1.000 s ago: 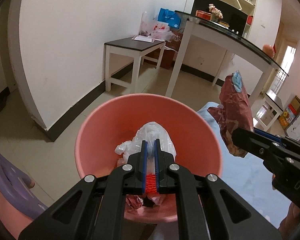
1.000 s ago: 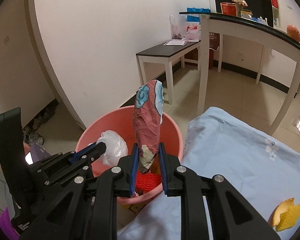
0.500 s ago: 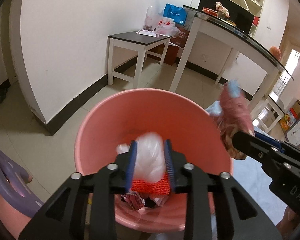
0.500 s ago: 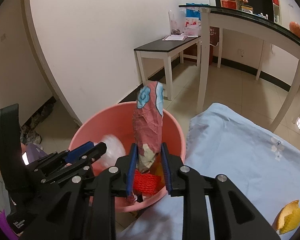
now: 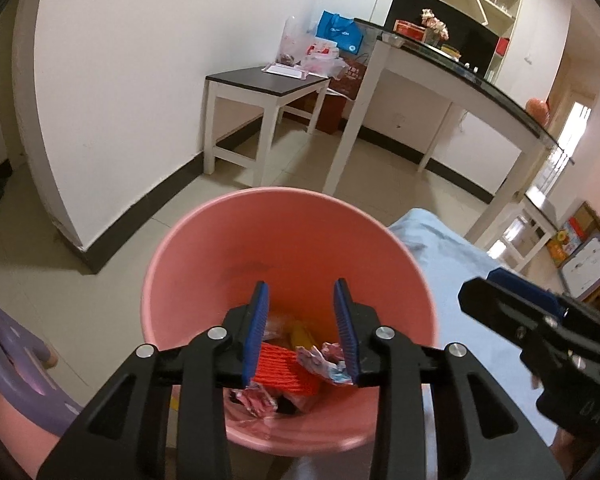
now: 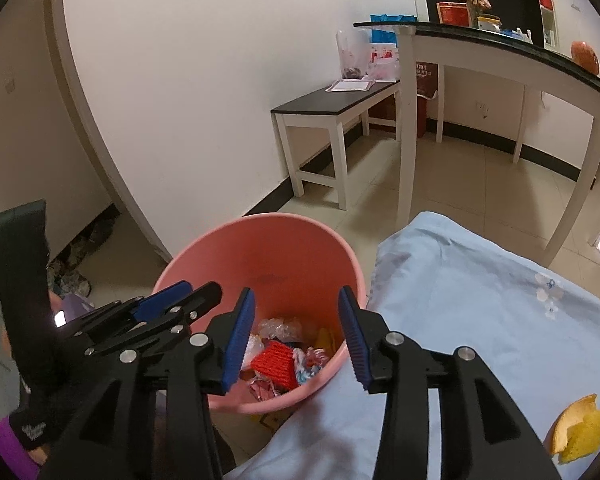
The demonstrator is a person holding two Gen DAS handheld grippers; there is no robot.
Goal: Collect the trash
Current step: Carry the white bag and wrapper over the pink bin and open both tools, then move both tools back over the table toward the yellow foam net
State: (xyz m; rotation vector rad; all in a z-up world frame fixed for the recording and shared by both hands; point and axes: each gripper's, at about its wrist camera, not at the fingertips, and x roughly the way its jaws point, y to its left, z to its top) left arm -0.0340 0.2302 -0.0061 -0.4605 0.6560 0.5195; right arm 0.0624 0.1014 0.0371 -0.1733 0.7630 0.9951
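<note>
Releasing over the pink bin (image 5: 284,248) is the step in hand: both the left gripper (image 5: 302,330) and right gripper (image 6: 296,338) have just been opening, jaws wide apart and empty, the dropped trash (image 6: 288,354) lying in the bin's bottom. Next, I judge, lift clear before heading right for the orange peel (image 6: 580,428) on the blue-clothed desk (image 6: 480,320).

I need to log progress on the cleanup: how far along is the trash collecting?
Done: wrappers and a red mesh piece lie in the pink bucket. In hand: nothing; the left hand-held gripper and right hand-held gripper have just been opening, with nothing between them. Left: the yellow peel on the blue cloth.
</note>
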